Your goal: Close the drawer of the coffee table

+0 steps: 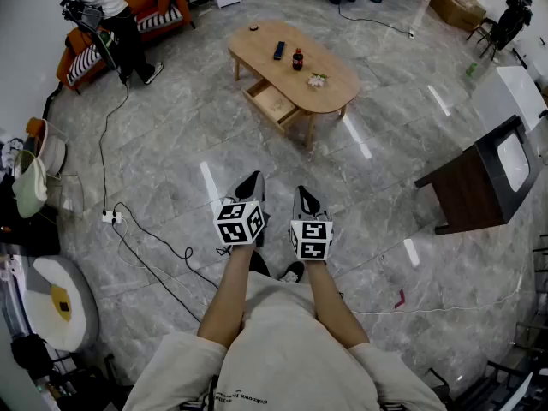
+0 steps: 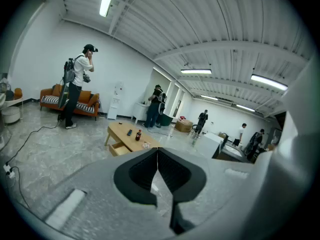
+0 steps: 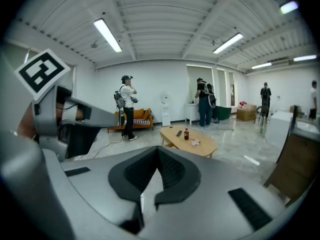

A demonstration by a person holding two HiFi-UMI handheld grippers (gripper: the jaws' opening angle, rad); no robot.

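Drawer [image 1: 272,103] stands pulled out beneath the oval desk [image 1: 257,45] in the upper middle of my head view, well apart from my left claw [image 1: 251,184] and right claw [image 1: 306,198] (both pinched together on nothing), so I judge the closing entirely undone.

Wooden drawer [image 1: 272,103] open under coffee table [image 1: 330,94]

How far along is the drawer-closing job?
Nothing is done yet: the drawer of the coffee table stands open. The left gripper and right gripper are shut and empty, well short of it. Left: walk over and push it in.
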